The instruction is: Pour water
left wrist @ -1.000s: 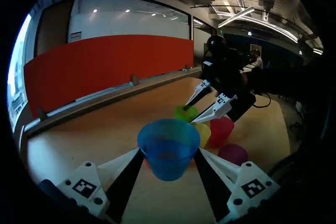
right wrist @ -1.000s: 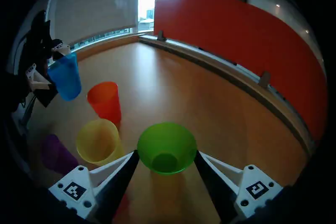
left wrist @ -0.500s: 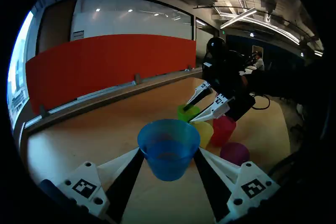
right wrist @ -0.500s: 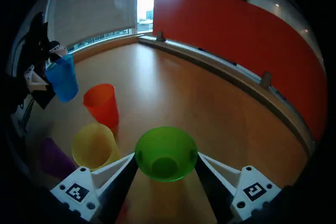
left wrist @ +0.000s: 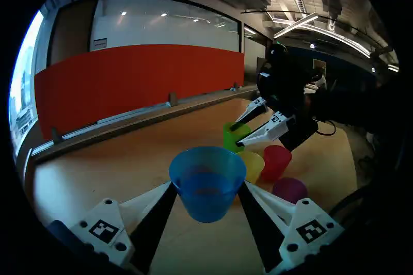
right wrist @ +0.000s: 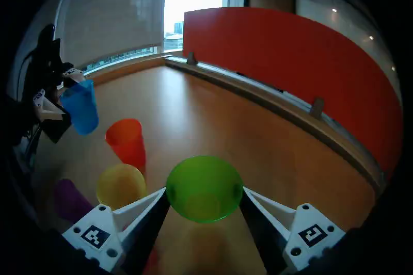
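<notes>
The left gripper's (left wrist: pixel 207 185) fingers grip a blue cup (left wrist: pixel 207 195) by its sides, upright above the wooden surface (right wrist: pixel 217 115). The right gripper's (right wrist: pixel 204 193) fingers grip a green cup (right wrist: pixel 204 184), just beside a yellow cup (right wrist: pixel 121 186). A red cup (right wrist: pixel 125 141) and a purple cup (right wrist: pixel 69 200) stand nearby, toward one edge of the surface. The fingers carry black-and-white square markers (left wrist: pixel 105 230). The wall sign (left wrist: pixel 99 44) is too small to read.

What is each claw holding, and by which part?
Left claw grips the blue cup by its side walls, one finger on each side. Right claw grips the green cup the same way.
</notes>
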The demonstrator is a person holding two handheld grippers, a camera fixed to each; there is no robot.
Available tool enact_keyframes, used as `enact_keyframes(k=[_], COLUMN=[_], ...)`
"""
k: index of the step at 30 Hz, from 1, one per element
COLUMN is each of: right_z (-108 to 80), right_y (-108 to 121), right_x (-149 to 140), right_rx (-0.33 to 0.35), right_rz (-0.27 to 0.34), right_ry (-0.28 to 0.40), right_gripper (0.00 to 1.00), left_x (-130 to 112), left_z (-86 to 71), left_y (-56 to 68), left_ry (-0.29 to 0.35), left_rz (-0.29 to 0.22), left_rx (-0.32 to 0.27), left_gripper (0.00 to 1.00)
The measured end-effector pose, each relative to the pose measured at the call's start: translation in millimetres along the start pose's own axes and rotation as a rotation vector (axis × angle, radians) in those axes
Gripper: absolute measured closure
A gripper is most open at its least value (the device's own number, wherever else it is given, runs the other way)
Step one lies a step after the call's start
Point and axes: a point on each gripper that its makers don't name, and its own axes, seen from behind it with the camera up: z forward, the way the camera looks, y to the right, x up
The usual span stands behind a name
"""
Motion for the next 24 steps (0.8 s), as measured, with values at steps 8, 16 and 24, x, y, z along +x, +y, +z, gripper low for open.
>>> enact_keyframes(k=[8, 16, 24], right_z=[-29.2, -59.7, -86.2], right_y=[-15.7, -39.5, -68.0], right_x=[34.1, 67.6, 88.9], right_rx=[-0.01, -0.012, -0.002], right_rz=[-0.027, -0.04, -0.032], right_ry=[0.083, 0.176, 0.27], right_gripper=[0.09, 0.09, 0.09], left_x=[14.1, 27.2, 40.6], left_z=[-10.3, -25.0, -40.4], left_y=[3.5, 10.3, 16.6], left_ry=[0.03, 0.064, 0.102], left_rz=[0.01, 0.018, 0.02], left_rx=[0.012, 0.023, 0.035], left_gripper=[0.18, 0.18, 0.18])
